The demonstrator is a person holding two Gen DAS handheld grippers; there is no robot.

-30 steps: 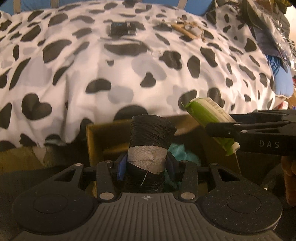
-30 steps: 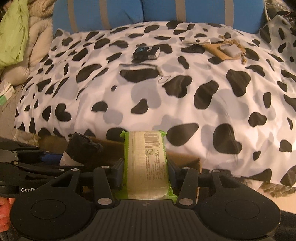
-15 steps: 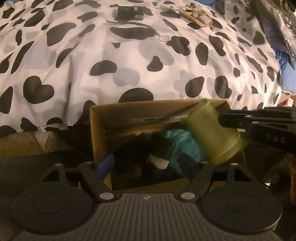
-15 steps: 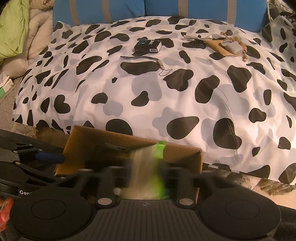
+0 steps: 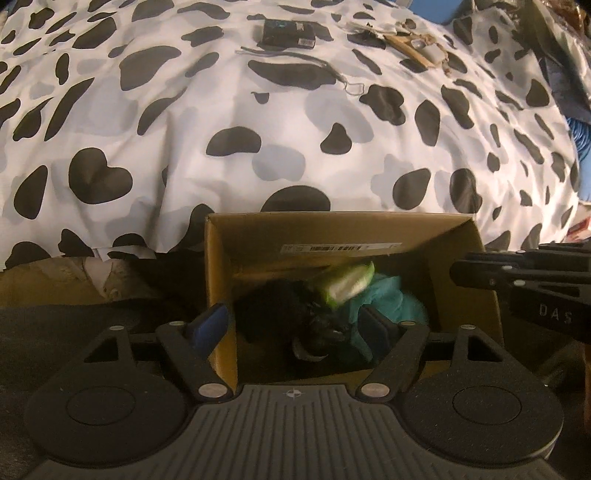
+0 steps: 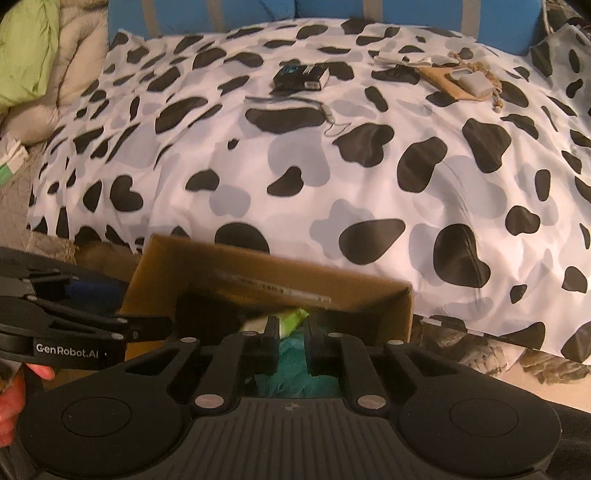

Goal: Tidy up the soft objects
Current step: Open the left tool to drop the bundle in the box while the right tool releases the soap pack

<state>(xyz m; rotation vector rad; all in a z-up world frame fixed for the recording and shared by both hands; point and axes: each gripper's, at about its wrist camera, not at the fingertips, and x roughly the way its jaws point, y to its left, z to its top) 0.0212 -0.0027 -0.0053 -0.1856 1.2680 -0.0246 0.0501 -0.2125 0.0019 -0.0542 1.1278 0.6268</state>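
Note:
An open cardboard box (image 5: 258, 240) stands against the bed's edge. Inside it lie a black sock roll (image 5: 280, 306), a teal cloth (image 5: 391, 299) and a green tissue packet (image 5: 347, 284), blurred, resting on top of them. My left gripper (image 5: 293, 325) hangs open over the box, its left finger outside the left wall, nothing between its fingers. My right gripper (image 6: 291, 332) hovers over the same box (image 6: 258, 273); its jaws stand narrow and are opening, with nothing held. The packet (image 6: 291, 319) and teal cloth (image 6: 291, 373) show below them.
A cow-print duvet (image 6: 369, 166) covers the bed behind the box. On it lie a small black case (image 6: 301, 75), a grey cord (image 6: 291, 101) and a tan card with small items (image 6: 458, 81). Blue cushions (image 6: 406, 14) at the back, a green quilt (image 6: 26, 48) far left.
The left gripper opened and the black sock roll dropped into the box. The right gripper let go of the green packet, which fell into the box, and its jaws came closer together.

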